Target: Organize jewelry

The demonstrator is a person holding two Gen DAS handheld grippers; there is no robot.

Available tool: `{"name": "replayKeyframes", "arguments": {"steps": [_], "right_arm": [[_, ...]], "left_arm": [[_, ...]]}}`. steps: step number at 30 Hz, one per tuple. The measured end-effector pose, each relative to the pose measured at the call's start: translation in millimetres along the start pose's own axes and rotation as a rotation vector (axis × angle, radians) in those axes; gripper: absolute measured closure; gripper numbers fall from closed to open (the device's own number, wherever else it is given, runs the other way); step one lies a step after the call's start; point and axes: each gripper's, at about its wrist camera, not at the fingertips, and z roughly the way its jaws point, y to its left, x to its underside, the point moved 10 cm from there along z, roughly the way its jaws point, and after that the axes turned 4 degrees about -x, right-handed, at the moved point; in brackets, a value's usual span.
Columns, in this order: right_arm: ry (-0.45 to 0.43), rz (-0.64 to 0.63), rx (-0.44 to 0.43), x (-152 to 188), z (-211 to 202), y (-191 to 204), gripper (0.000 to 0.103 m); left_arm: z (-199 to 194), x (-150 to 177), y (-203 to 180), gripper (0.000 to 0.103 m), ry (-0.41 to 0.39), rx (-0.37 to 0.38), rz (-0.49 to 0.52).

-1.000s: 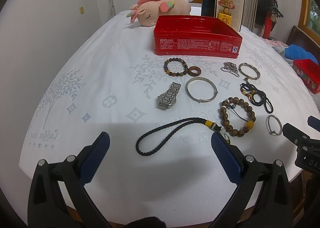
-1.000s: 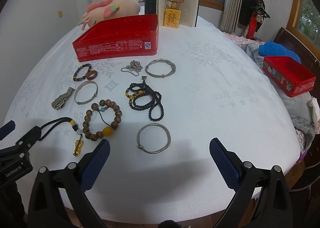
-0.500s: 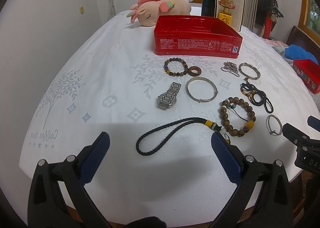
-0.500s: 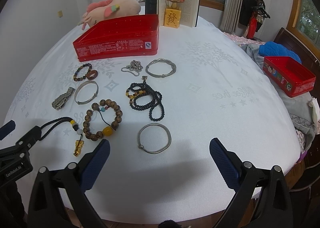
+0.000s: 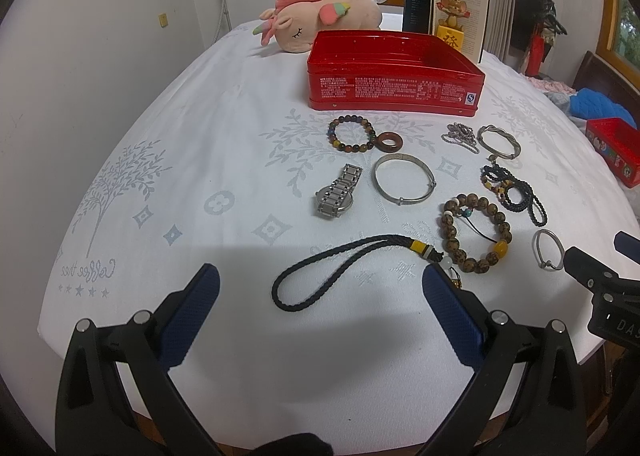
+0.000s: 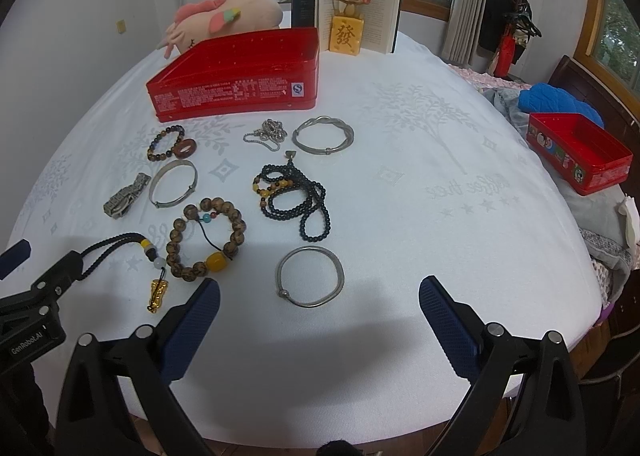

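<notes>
Jewelry lies spread on a white tablecloth in front of an open red tin [image 5: 394, 71] [image 6: 240, 75]. Nearest my left gripper [image 5: 318, 288] is a black braided cord [image 5: 340, 270] with a gold charm [image 6: 158, 292]. Beyond it lie a steel watch [image 5: 338, 191], a silver bangle [image 5: 404, 177], a dark bead bracelet [image 5: 352, 133] with a brown ring [image 5: 390, 141], and a wooden bead bracelet [image 5: 476, 232]. A thin silver bangle [image 6: 310, 276] lies just ahead of my right gripper [image 6: 320, 298]. Both grippers stand open and hold nothing.
Black bead necklace [image 6: 296, 195], silver chain [image 6: 266, 133] and twisted bangle [image 6: 324, 135] lie mid-table. A plush toy [image 5: 320, 17], an open book [image 6: 352, 7] and a yellow figurine [image 6: 346, 29] stand behind the tin. A smaller red tin [image 6: 578, 151] sits off the table's right edge.
</notes>
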Motion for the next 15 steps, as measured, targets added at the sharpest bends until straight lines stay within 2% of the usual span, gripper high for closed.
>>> {"name": "replayKeyframes", "arguments": {"steps": [15], "right_arm": [[0.001, 0.000, 0.000, 0.3, 0.7, 0.6, 0.004]], "left_arm": [[0.0, -0.1, 0.0, 0.003, 0.000, 0.000, 0.000]]}}
